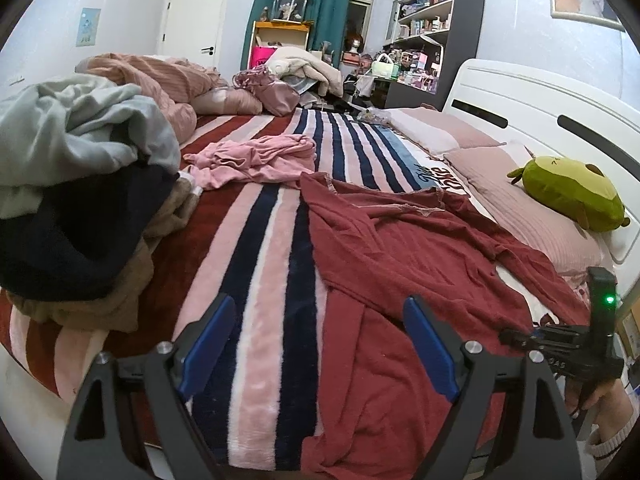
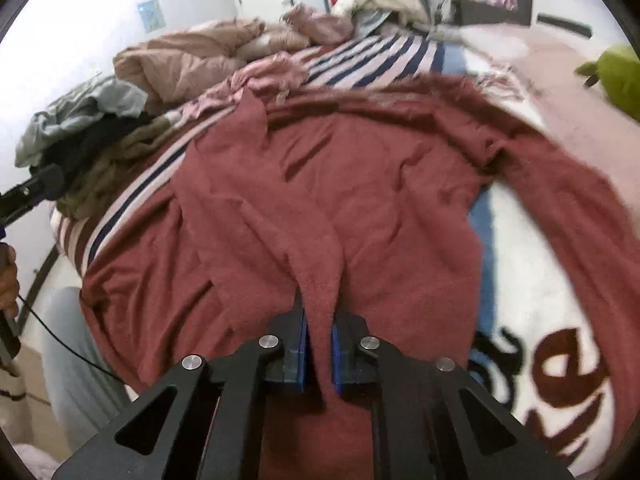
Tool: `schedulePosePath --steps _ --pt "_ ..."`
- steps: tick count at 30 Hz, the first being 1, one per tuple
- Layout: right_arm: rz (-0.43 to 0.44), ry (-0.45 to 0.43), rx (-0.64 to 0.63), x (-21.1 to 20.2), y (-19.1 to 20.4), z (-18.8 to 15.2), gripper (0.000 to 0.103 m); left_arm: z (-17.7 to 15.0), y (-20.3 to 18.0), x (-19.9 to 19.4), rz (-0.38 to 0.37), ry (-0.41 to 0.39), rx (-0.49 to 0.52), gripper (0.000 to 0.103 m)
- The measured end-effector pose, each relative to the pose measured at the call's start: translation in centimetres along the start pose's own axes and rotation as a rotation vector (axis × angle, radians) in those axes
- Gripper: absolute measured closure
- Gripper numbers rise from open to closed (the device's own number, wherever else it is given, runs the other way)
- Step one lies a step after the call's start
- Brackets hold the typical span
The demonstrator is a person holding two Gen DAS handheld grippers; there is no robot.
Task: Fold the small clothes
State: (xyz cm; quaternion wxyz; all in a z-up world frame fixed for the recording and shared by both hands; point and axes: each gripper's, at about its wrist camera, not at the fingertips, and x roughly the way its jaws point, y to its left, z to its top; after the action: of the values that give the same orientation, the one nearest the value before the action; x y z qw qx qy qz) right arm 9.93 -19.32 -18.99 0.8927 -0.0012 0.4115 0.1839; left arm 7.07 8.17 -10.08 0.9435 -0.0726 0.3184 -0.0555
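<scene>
A dark red garment (image 1: 404, 252) lies spread and wrinkled on the striped blanket (image 1: 260, 280); it also fills the right wrist view (image 2: 360, 168). My left gripper (image 1: 320, 340) is open and empty, held above the blanket beside the garment's left edge. My right gripper (image 2: 319, 344) is shut on a pinched fold of the red garment near its front edge. The right gripper also shows at the right edge of the left wrist view (image 1: 568, 340). A crumpled pink garment (image 1: 256, 160) lies farther back on the blanket.
A pile of grey, dark and brown clothes (image 1: 80, 184) sits at the bed's left side. A pink duvet (image 1: 160, 80) is bunched at the back. Pillows (image 1: 500, 184) and a green plush toy (image 1: 572, 192) lie by the white headboard (image 1: 560, 120).
</scene>
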Motion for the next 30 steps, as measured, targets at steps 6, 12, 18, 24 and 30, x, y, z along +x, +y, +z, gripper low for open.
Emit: schedulePosePath --steps 6,12,18,24,30 --pt "-0.136 -0.122 -0.046 -3.8 0.2 0.9 0.101 -0.4 0.0 0.3 -0.003 0.01 -0.001 0.019" --pt "-0.1 -0.113 -0.013 -5.0 -1.1 1.9 0.098 -0.9 -0.3 1.5 0.002 0.045 0.002 0.019" --pt "-0.016 -0.052 0.004 -2.6 -1.6 1.2 0.034 -0.9 -0.6 1.2 0.005 0.04 0.019 0.019" --pt "0.039 0.032 -0.057 1.2 -1.5 1.6 0.058 -0.6 -0.5 1.3 0.012 0.043 0.015 0.019" --pt "-0.035 0.017 -0.157 1.5 0.6 2.2 0.102 -0.4 -0.8 0.7 0.021 0.035 0.038 0.019"
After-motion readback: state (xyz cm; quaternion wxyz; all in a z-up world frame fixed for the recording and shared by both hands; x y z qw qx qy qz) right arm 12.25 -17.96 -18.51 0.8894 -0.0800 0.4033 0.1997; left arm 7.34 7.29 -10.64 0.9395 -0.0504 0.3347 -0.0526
